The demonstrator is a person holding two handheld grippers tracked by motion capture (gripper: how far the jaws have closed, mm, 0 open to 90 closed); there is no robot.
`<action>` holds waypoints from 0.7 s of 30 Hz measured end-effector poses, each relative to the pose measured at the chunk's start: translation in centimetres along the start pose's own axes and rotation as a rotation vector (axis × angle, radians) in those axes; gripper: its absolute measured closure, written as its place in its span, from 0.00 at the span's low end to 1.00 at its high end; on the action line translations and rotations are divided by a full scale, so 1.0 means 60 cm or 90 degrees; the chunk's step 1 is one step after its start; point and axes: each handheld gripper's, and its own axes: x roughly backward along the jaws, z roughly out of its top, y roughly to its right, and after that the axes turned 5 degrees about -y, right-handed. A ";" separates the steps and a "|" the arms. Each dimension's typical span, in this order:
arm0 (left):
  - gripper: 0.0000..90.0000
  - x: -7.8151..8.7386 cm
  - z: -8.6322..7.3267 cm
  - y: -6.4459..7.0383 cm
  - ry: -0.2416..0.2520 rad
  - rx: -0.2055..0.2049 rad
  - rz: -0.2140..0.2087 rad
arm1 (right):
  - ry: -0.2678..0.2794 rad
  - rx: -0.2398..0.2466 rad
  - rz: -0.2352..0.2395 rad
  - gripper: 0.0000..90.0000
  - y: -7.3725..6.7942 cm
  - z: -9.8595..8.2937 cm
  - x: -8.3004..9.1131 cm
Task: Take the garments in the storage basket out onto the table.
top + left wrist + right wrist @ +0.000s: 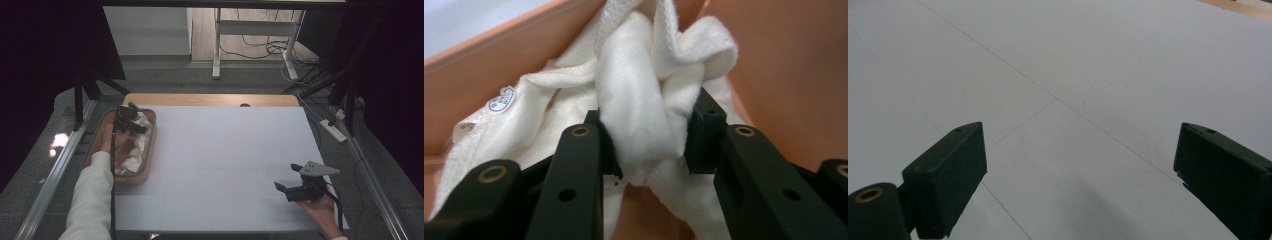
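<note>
Risk first: white cloth pinched by only a bunched fold between the jaws of the left tool, so could slide free if lifted fast, or drag the rest of the heap along and snag on the wall of the orange bin. Could also tip or shift the bin, set right at the left edge of the desk, if pulled sideways rather than straight up. Label on the cloth visible off to one side, well away from the grip, so no help in judging which layer is held.

Cloth lying crumpled inside the bin, at the left edge, toward the far corner of the desk.

Left tool clamped on the cloth, reached forward and angled down into the bin, white sleeve stretched along the left edge.

Right tool spread wide, gripping nothing, held low over bare white surface near the near right corner, jaws aimed left across the desk, hand under it, well apart from the bin.
</note>
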 end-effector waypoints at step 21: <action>0.74 0.079 -0.050 0.021 0.169 0.017 -0.011 | 0.001 -0.002 -0.001 0.07 -0.002 -0.001 0.001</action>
